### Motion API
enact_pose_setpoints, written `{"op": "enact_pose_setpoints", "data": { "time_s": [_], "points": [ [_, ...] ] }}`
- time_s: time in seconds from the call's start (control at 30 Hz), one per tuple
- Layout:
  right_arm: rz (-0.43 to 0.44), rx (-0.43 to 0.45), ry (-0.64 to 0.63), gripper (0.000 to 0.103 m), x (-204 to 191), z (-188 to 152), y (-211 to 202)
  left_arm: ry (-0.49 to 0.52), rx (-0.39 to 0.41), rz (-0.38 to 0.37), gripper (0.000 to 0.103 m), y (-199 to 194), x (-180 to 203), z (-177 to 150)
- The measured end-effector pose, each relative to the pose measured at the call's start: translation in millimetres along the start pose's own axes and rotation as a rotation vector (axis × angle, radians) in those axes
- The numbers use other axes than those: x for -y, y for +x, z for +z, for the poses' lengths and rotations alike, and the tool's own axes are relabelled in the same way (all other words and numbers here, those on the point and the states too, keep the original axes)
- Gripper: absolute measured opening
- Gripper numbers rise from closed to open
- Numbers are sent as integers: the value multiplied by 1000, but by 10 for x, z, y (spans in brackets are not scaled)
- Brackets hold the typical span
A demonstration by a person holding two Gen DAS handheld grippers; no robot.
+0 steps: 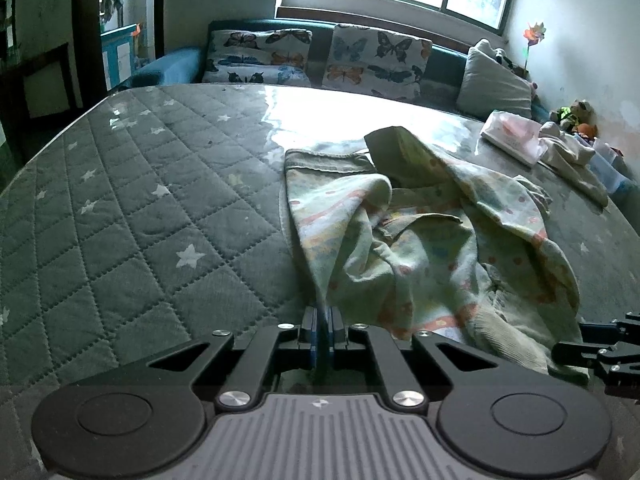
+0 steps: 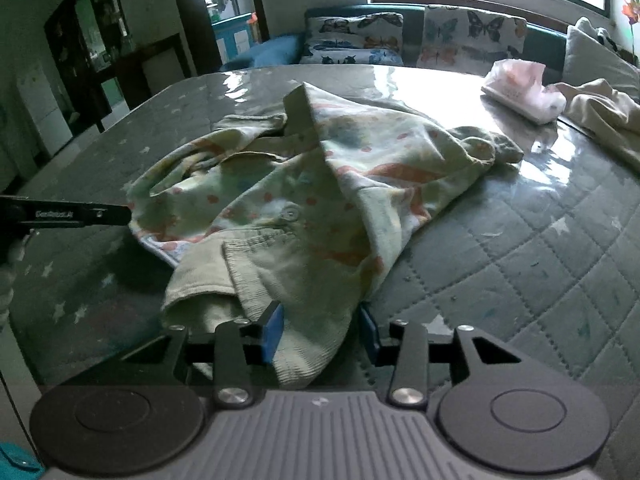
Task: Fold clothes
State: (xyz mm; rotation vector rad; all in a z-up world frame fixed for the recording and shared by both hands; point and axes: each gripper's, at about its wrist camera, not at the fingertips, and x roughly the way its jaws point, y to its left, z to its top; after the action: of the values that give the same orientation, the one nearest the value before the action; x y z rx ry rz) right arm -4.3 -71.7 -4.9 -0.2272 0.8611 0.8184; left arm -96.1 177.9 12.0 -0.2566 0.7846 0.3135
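A small pale green patterned garment lies crumpled on the grey quilted star-print table cover. My left gripper is shut on the garment's near left edge, which rises taut from its blue pads. My right gripper has its jaws apart around the ribbed cuff of the same garment; the cloth lies between the blue pads without being pinched. The left gripper shows in the right wrist view at the garment's left side. The right gripper's body shows at the right edge of the left wrist view.
A folded pink-white garment and a beige cloth lie at the far right of the table. Behind it stands a sofa with butterfly cushions and a grey pillow. Dark furniture stands to the left.
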Motion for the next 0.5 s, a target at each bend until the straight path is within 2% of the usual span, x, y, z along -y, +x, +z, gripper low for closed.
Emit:
{"op": "enact_pose_setpoints", "data": {
  "time_s": [0.13, 0.2, 0.23, 0.3, 0.37, 0.5],
  "points": [
    [-21, -7, -37, 41, -71, -46, 7, 8, -5, 7, 6, 7, 3, -13],
    [-35, -2, -71, 29, -113, -62, 6, 6, -9, 10, 6, 12, 0, -22],
    [-36, 2, -78, 27, -122, -62, 0, 5, -9, 10, 6, 9, -1, -24],
    [-35, 11, -83, 13, -130, -56, -19, 7, -7, 10, 6, -5, 1, -23],
    [-33, 25, -81, 8, -116, -47, -46, 9, -3, 10, 6, -26, 6, -27],
    [-23, 42, -70, 7, -83, -19, -112, 13, 4, 12, 6, -59, 8, -26]
  ]
}}
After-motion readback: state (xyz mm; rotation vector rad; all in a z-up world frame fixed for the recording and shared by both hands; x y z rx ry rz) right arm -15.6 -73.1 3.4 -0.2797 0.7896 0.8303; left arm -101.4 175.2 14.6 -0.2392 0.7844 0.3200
